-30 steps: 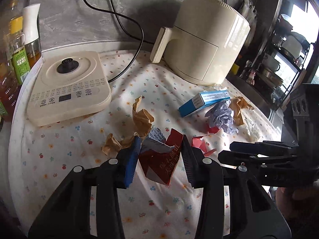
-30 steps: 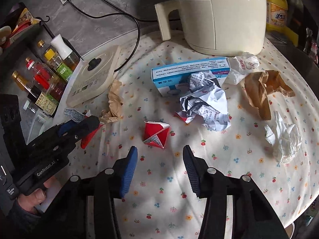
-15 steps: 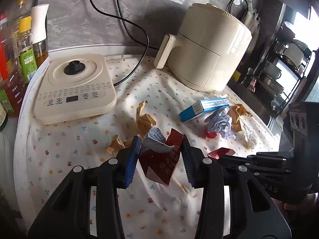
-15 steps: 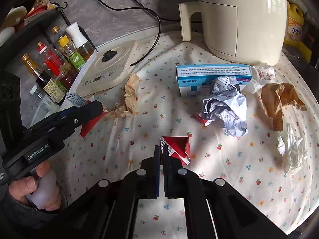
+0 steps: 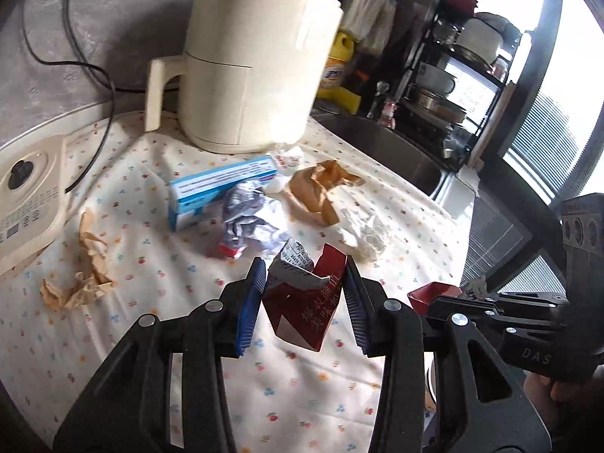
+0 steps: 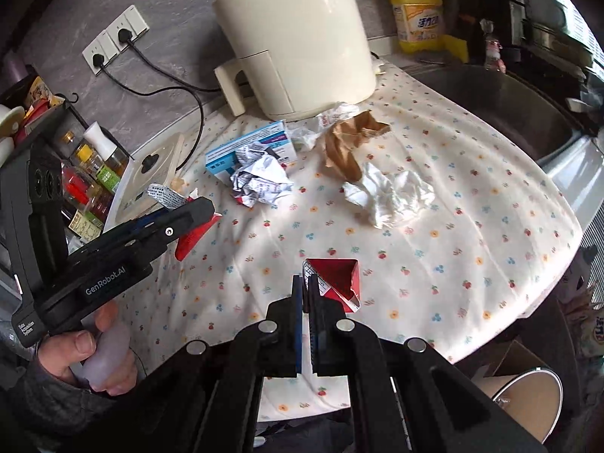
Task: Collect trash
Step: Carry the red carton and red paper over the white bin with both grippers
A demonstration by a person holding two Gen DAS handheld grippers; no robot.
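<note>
- The left gripper clamps a torn red carton above the floral tablecloth.
- The right gripper pinches a small red carton; only its view shows the round bin below the counter's near edge.
- Crumpled paper and a tissue lie farther off.

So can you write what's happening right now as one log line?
left tongs: shut on red wrapper | right tongs: shut on red carton | trash on table: remaining
</note>
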